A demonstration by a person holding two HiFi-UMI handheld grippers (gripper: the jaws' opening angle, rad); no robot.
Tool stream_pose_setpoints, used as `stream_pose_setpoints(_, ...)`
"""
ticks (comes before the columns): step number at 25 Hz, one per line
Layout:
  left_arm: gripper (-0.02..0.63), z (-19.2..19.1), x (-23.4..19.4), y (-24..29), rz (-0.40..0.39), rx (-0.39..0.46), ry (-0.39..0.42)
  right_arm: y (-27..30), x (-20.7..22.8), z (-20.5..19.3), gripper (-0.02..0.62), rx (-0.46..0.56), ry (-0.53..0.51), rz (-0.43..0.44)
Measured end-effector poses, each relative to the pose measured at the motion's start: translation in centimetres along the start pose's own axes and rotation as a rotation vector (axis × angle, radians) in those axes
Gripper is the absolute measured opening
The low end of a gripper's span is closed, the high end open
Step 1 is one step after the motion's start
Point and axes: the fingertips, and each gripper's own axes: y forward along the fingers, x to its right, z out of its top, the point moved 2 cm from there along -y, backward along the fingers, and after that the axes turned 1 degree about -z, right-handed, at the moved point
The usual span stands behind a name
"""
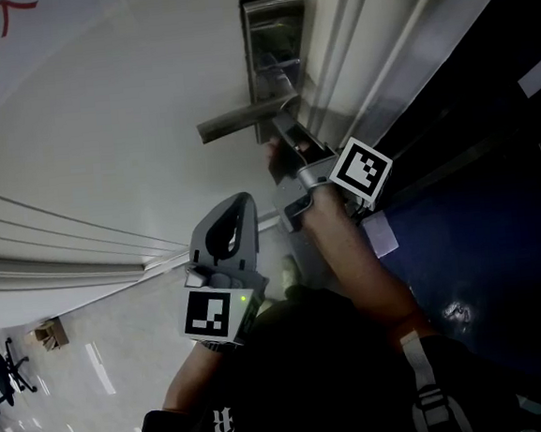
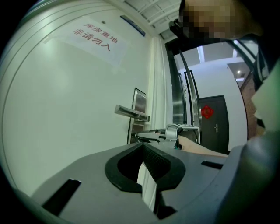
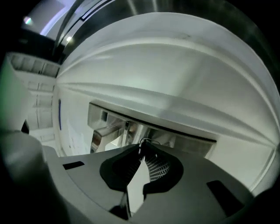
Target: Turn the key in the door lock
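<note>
Big white door fills the head view, and up on its edge sits the steel lock plate with the lever handle sticking out sideways. Here's the left gripper, well back from the lock, jaws together on nothing, just waiting. All the action is on the right gripper, reaching in just under the handle with its jaws pinched tight on the key. Only a sliver of metal and a thin ring show at the tips, right against the plate, so the key looks seated in the lock, though the keyhole itself is hidden. This is a small, light, rigid piece of metal and likely slippery, so the hold wants to be flat across the head. Twist about the shaft's own line, because any sideways lean could bend it or pop it out of the pads.
</note>
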Motion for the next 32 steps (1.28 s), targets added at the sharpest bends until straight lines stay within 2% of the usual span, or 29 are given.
stream_pose_setpoints(6,0.006,0.1,0.1,-0.2,0.000,0.001,0.002,0.4,0.1,-0.2,0.025,-0.008,0.343,0.119)
stream_pose_setpoints(9,0.006,0.1,0.2,-0.2,-0.001,0.002,0.004,0.5,0.2,-0.3,0.025,-0.015,0.425,0.147)
stream_pose_setpoints(19,0.006,0.1,0.4,-0.2,-0.005,0.004,0.005,0.2,0.2,-0.3,0.025,-0.002,0.451,0.221)
stream_pose_setpoints(27,0.006,0.0,1.1,-0.1,-0.023,0.005,0.002,-2.5,0.0,-1.6,0.025,-0.013,0.475,0.250)
stream_pose_setpoints(29,0.006,0.2,1.2,-0.1,-0.026,0.009,0.002,-3.5,-0.1,-2.1,0.025,-0.029,0.440,0.248)
stream_pose_setpoints(32,0.006,0.5,1.5,-0.2,-0.033,0.019,0.002,-4.9,-0.9,-2.9,0.025,-0.058,0.313,0.243)
